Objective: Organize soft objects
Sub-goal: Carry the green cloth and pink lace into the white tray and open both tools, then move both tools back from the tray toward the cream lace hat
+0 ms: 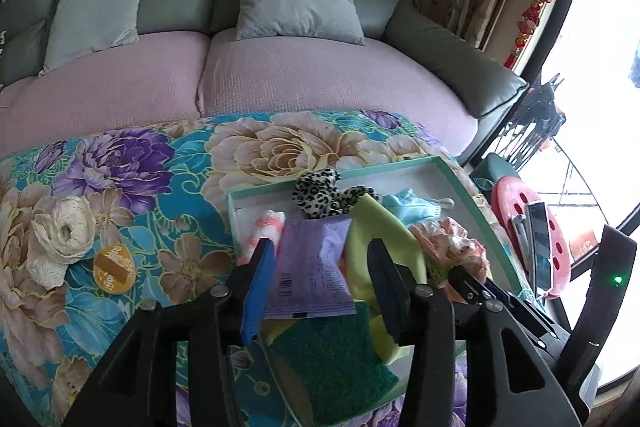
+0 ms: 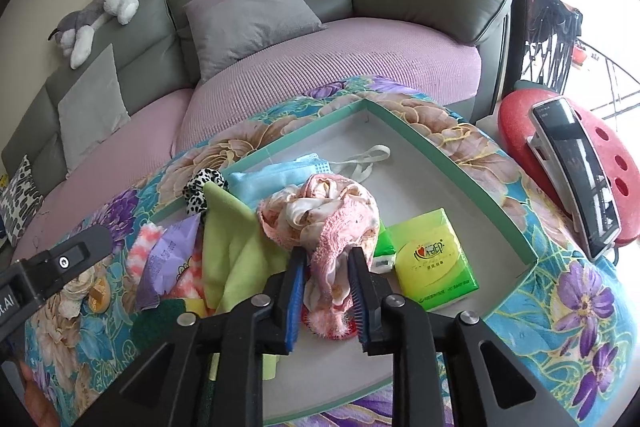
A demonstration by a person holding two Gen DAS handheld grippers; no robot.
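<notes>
- Right wrist view: right gripper (image 2: 325,281) clenched on pink scrunchie (image 2: 320,223), held over green-rimmed box (image 2: 448,163).
- Green tissue pack (image 2: 434,261) lying in box, just right of scrunchie.
- Blue mask (image 2: 272,179) and lime cloth (image 2: 230,239) piled at box's left side.
- Left wrist view: left gripper (image 1: 320,263) released, jaws apart over purple packet (image 1: 310,267).
- Leopard scrunchie (image 1: 320,193) inside box (image 1: 460,183), beyond packet.
- White scrunchie (image 1: 60,231) on floral cloth (image 1: 160,163), well apart from box.
</notes>
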